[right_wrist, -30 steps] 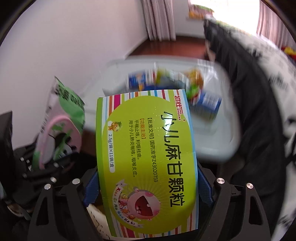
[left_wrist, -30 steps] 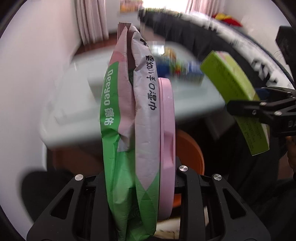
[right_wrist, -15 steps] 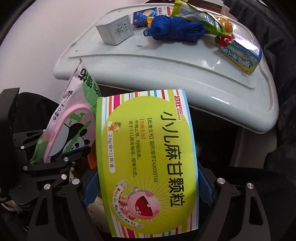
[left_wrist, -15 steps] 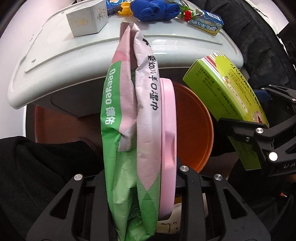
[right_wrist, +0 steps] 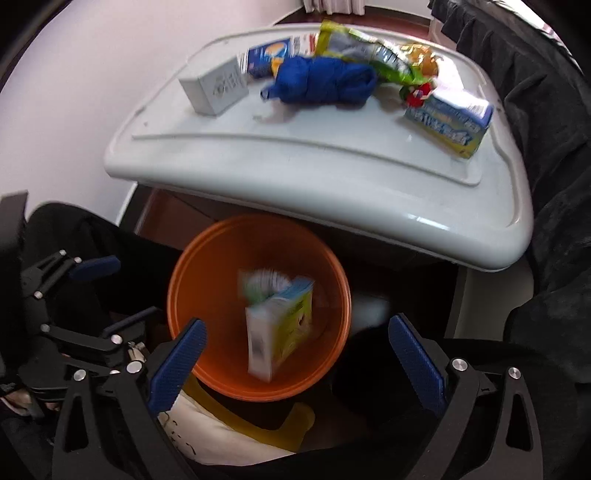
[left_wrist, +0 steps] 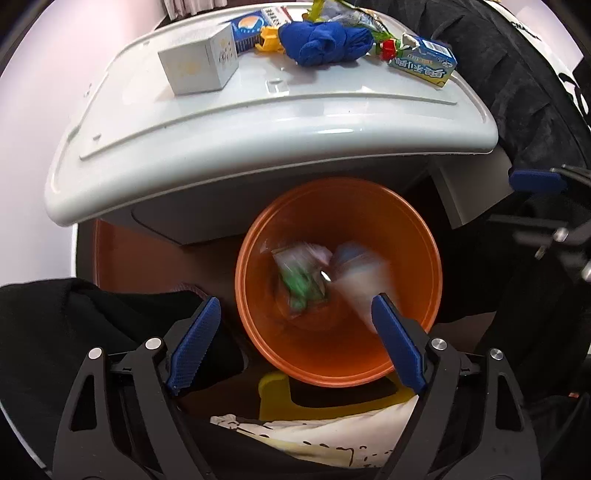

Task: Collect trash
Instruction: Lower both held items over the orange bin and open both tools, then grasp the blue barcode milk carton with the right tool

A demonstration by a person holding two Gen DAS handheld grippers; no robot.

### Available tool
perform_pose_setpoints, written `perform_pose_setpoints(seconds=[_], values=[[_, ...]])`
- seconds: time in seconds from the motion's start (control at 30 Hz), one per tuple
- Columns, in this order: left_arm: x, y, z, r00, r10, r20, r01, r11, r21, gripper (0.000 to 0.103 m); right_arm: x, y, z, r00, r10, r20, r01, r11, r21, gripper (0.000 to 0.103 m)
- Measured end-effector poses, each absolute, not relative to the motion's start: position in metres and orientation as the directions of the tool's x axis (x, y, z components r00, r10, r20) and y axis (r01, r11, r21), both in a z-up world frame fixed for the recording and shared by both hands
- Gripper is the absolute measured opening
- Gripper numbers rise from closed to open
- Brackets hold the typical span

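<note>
**Both grippers empty over the orange bin**

A grey-white table top (right_wrist: pixel 317 162) is standing just past an orange bin (left_wrist: pixel 424 236). The left gripper (left_wrist: pixel 295 332) and right gripper (right_wrist: pixel 295 347) are both hanging with fingers spread wide, pinching nothing. Beyond and between the fingers, inside the bin, a green-and-pink packet (left_wrist: pixel 299 273) and a lime box (right_wrist: pixel 280 328) are showing blurred. Farther out, a blue cloth (right_wrist: pixel 325 83) is lying on the table.

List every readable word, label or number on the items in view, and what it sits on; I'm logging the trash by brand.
None can be quoted with confidence.
Blue and yellow box on the grey lid: large characters, blurred.
Grey box: faint emblem only, no legible words.
Blue carton: logo and fine print, too small.
Snack bag: print blurred.
Green box falling into the orange bin: motion-blurred.
</note>
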State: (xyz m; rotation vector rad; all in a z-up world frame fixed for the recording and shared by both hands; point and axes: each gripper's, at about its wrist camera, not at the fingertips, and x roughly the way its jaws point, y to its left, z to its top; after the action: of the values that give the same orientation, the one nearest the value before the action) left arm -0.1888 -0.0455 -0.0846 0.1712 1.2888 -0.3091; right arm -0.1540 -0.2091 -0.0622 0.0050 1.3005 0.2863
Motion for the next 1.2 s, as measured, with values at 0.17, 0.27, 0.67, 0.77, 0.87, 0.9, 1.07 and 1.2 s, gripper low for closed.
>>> perform_pose_setpoints(seconds=[0.17,0.27,0.67,0.77,0.87,0.9,1.07,1.2], values=[[-0.187,-0.046,-0.074,0.290,-0.119,-0.949,0.330,0.944,-0.018,0.082,-0.138,-0.233,-0.042,0.299,0.181,-0.937,-0.169,0.976,0.135,0.097],[-0.180,-0.045,-0.069,0.319,-0.114,-0.941,0.334,0.943,-0.001,0.082,-0.123,-0.247,-0.029,0.347,0.114,-0.931,-0.162,0.985,0.060,0.097],[-0.135,-0.033,-0.057,0.378,-0.124,-0.918,0.267,0.963,-0.020,0.082,-0.008,-0.257,-0.034,0.396,-0.115,-0.911,-0.414,0.863,-0.289,0.097],[-0.126,-0.036,-0.061,0.373,-0.112,-0.921,0.266,0.964,-0.010,0.082,0.020,-0.258,-0.056,0.372,-0.152,-0.916,-0.455,0.830,-0.323,0.097],[-0.118,-0.038,-0.067,0.366,-0.102,-0.925,0.269,0.963,0.000,0.082,0.047,-0.261,-0.077,0.327,-0.147,-0.933,-0.470,0.832,-0.296,0.097],[-0.115,-0.039,-0.069,0.363,-0.098,-0.927,0.270,0.963,0.004,0.082,0.054,-0.261,-0.084,0.316,-0.145,-0.938,-0.473,0.833,-0.288,0.097],[-0.103,-0.040,-0.076,0.350,-0.093,-0.932,0.262,0.965,0.002,0.082,0.079,-0.277,-0.110,0.200,-0.021,-0.980,-0.376,0.921,-0.097,0.056],[-0.100,-0.041,-0.074,0.360,-0.104,-0.927,0.268,0.963,-0.004,0.082,0.064,-0.282,-0.102,0.181,0.040,-0.983,-0.318,0.948,-0.020,0.054]])
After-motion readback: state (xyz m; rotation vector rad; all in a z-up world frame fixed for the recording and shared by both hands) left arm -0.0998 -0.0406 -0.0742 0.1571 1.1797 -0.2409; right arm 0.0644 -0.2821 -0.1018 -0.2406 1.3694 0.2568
